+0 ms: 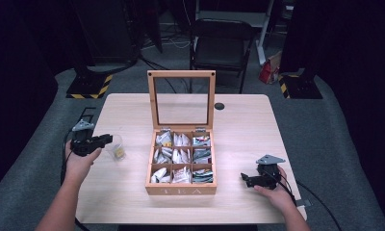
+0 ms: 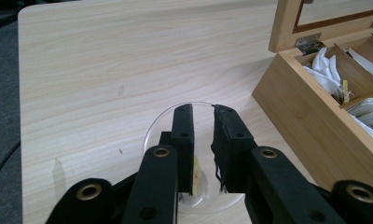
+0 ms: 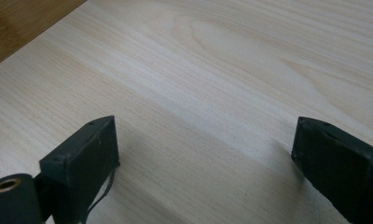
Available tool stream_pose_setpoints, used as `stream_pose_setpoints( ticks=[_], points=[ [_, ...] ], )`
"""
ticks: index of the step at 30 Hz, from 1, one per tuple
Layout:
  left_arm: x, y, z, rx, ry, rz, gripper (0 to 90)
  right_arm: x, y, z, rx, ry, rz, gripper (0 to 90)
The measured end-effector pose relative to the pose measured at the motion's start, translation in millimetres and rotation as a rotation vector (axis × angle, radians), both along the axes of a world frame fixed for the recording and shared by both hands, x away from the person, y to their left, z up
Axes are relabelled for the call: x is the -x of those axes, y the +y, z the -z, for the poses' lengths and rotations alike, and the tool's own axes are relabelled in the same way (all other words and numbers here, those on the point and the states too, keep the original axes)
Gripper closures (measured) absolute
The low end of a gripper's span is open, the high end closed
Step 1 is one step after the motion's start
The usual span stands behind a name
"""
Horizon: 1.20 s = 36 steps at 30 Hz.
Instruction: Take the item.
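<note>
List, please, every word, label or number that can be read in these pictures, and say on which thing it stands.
"TEA": on the front wall of the wooden box, faint letters in the high view.
Print on the sachets in its compartments: too small and blurred to read.
No other text is legible.

clear plastic cup stands upright on the wooden table, well left of the tea box, near the table's left edge. see-through wall, round rim open upward. inside it lies a tea bag with a yellowish tag, low against the bottom. the left gripper sits right at the cup, its jaws over the rim with a narrow gap, one jaw reaching inside by the bag.
</note>
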<state>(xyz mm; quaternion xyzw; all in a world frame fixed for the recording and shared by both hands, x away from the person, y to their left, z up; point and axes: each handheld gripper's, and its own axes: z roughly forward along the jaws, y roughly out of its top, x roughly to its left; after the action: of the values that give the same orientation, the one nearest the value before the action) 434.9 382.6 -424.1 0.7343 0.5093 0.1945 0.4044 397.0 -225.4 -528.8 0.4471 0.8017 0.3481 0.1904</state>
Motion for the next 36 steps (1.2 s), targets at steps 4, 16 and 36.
stream_pose_setpoints(
  ticks=[4, 16, 36],
  points=[
    [1.8, -2.1, -2.2, 0.012, 0.004, 0.007, 70.5, 0.0, 0.1, 0.1, 0.000, -0.002, 0.001, 6.6],
    [5.3, -23.7, -23.0, 0.006, -0.035, 0.056, 52.6, 0.0, 0.1, 0.1, 0.000, -0.001, 0.001, 6.6],
    [15.1, -47.2, -42.6, -0.004, -0.060, 0.119, 39.7, 0.0, 0.1, 0.1, 0.000, -0.002, 0.001, 6.6]
  ],
)
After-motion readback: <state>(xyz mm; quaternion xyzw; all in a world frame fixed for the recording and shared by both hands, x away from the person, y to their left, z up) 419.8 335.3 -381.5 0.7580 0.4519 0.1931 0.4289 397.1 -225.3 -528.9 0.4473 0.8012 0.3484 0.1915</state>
